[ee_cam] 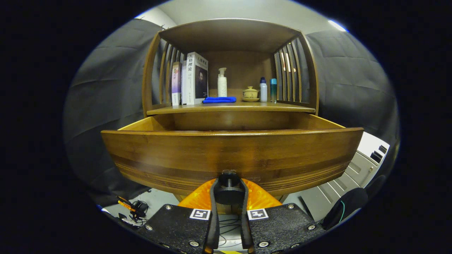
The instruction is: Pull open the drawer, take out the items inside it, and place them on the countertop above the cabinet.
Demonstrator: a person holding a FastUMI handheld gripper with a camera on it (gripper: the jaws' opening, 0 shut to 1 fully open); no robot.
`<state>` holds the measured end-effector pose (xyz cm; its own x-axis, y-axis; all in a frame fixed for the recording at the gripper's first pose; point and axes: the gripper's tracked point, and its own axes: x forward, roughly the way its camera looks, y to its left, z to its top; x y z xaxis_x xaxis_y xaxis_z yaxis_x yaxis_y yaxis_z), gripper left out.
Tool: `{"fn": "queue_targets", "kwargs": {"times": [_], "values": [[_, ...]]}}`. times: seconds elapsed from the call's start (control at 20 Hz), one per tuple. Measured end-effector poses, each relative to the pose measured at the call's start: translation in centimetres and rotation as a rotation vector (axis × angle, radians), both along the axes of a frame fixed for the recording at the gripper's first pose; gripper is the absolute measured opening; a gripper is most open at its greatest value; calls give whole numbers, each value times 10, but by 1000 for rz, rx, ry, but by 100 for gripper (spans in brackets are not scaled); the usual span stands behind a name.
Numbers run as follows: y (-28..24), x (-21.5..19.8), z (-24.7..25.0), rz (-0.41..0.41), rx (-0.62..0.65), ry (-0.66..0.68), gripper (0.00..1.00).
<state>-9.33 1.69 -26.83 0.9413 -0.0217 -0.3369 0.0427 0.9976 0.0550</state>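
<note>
You are holding the gripper point(229, 190) low in the middle of the frame, and its two fingers are clamping the dark round knob point(229, 189) on the front of the wooden drawer point(231, 155), one finger pressing on each side of it. The drawer is standing pulled out toward you, its curved front panel spreading across the middle of the frame, and you are looking over its top edge at the bare inner side walls and back wall; the drawer's floor is lying hidden behind the front panel, so you cannot tell what is resting inside.

Above the drawer, in the upper centre of the frame, the cabinet point(229, 35) is showing its countertop point(282, 107) as a shelf enclosed by slatted sides and a top board. Toward the left of that shelf some books point(196, 78) are standing upright. Just to their right a blue cloth point(219, 100) is lying folded near the front edge, with a white pump bottle point(222, 83) standing behind it. Further right a small lidded teacup point(250, 93) is sitting on its saucer, then a white bottle with a blue cap point(263, 90), and a teal bottle point(273, 90) just beside the right-hand slats.

In the lower right of the frame a pale grey unit point(356, 165) is sitting beyond the drawer's corner, and in the lower left some cables point(136, 208) are lying on the floor.
</note>
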Motion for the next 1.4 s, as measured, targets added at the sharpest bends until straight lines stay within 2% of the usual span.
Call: {"fn": "queue_targets", "kwargs": {"times": [0.3, 0.5, 0.75, 1.0, 1.2, 1.4], "values": [[2, -10, 1, -1, 36, -9, 27], [4, -14, 5, 10, 67, -7, 42], [-3, -17, 35, 9, 101, -74, 96], [-13, -11, 86, -5, 68, -133, 95], [-2, 5, 125, 26, 83, -142, 95], [-4, 28, 148, 10, 47, -117, 95]]}}
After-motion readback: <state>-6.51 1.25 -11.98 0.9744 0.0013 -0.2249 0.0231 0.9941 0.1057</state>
